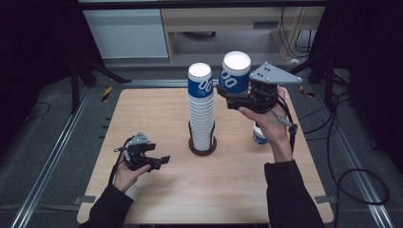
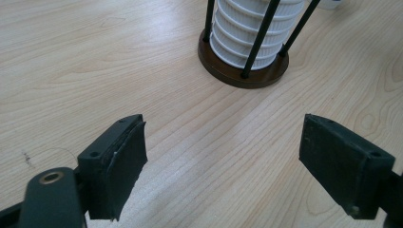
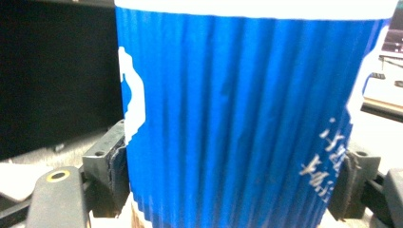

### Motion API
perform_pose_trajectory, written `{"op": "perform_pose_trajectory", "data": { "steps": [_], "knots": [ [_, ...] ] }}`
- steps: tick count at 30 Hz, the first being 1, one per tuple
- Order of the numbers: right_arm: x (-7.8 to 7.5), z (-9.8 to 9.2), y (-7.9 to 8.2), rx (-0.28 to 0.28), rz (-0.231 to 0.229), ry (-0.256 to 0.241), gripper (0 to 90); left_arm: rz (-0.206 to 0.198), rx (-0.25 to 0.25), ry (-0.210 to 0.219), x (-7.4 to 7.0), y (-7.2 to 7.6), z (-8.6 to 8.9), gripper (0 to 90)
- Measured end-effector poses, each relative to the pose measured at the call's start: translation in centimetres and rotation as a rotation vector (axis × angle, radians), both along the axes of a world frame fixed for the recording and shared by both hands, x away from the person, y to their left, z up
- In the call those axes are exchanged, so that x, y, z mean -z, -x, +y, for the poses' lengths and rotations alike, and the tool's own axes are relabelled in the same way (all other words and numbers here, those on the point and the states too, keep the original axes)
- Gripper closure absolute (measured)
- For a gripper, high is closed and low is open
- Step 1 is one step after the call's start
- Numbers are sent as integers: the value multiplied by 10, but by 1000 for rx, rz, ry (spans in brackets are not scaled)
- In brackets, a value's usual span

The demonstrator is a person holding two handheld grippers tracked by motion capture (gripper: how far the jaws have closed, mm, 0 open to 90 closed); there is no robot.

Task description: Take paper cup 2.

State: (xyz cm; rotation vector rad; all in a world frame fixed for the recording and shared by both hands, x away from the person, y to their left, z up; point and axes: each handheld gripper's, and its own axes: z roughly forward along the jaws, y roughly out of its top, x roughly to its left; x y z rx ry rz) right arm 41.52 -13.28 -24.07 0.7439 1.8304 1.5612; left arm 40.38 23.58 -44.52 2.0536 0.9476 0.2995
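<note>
The left gripper (image 1: 159, 160) rests low over the wooden table (image 1: 152, 114), jaws spread wide and empty. In the middle, the tall cup stack (image 1: 201, 111) stands upright in its round holder (image 1: 203, 145). At right, the right gripper (image 1: 228, 95) clamps a blue cup (image 1: 235, 72) upright, mouth up, held high beside the stack's top.
</note>
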Motion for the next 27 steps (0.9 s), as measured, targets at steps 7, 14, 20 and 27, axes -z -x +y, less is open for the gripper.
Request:
{"op": "perform_pose_trajectory", "data": {
  "steps": [7, 14, 20, 27],
  "knots": [
    [36, -19, 11, -11, 51, 33, 198, 2, 8, 0, -1, 1, -1, 157],
    [64, -32, 14, -22, 105, 45, 198, 0, 15, 1, -2, 2, -2, 159],
    [86, -38, 15, -33, 146, 56, 198, -3, 24, 4, -4, 4, -3, 159],
    [112, -42, 17, -110, 208, 75, 198, -4, 39, 7, -5, 5, -4, 162]
  ]
}}
